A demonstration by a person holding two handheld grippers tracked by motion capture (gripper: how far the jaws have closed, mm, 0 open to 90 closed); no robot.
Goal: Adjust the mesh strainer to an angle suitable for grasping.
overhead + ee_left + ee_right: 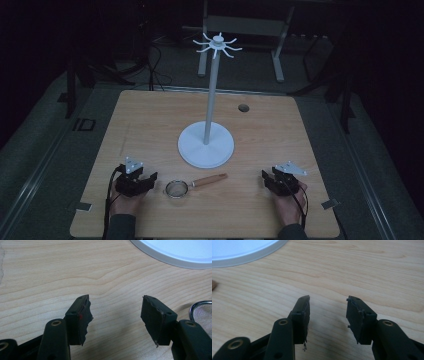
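The high view looks forward and down from above my side of the table (150,115), far enough back to take in the whole top and the dark floor beyond. The left gripper view rides low on my left gripper (116,315), close to the wood, facing along its jaws. The right gripper view does the same on my right gripper (328,315). All three views share the white stand base (206,145) (175,252) (239,251).

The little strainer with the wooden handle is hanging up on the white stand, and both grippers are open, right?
Not quite. The strainer is lying on the table, in front of the white stand, as the high view shows. Both the left gripper and the right gripper are open.
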